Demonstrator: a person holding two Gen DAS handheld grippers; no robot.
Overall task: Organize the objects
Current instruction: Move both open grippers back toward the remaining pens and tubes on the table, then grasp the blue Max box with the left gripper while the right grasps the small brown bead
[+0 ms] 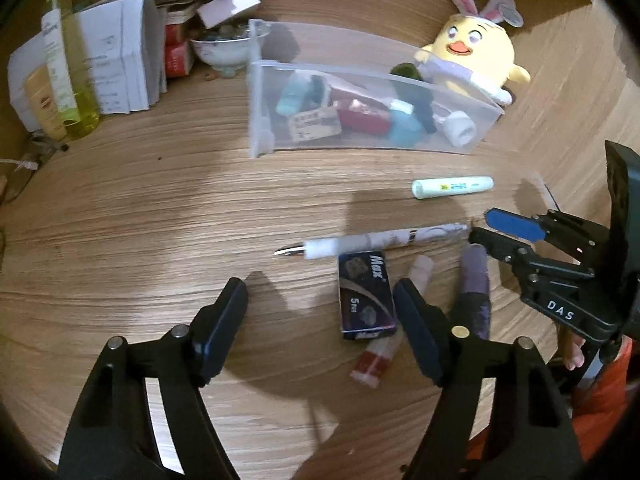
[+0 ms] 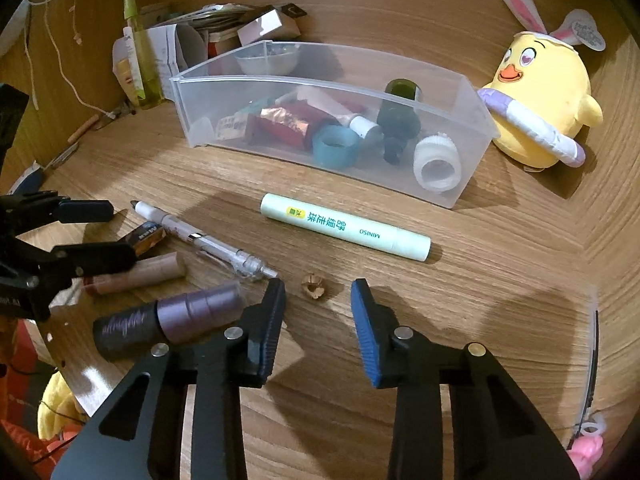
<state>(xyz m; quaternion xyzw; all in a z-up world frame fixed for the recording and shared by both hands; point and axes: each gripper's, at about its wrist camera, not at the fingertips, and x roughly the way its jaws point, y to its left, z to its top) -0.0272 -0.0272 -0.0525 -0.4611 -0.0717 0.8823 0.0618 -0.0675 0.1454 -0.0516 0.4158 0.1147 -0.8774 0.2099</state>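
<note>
Working down from the clear bin (image 2: 472, 136) holding earlier items, past the pale green tube (image 2: 346, 232) lying loose before it, lining both empty, parted grippers — left gripper (image 1: 320, 328), right gripper (image 2: 318, 320) — squarely across small pieces.

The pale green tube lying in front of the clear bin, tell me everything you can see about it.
The pale green tube is a slim, round stick that looks like smooth plastic, with teal printed characters, a small yellow mark and the word MINISO along its side. A faint seam near one end suggests a cap, which is on. It lies flat on the wooden table, alone, just in front of the clear bin without touching it. Neither gripper touches it.
</note>
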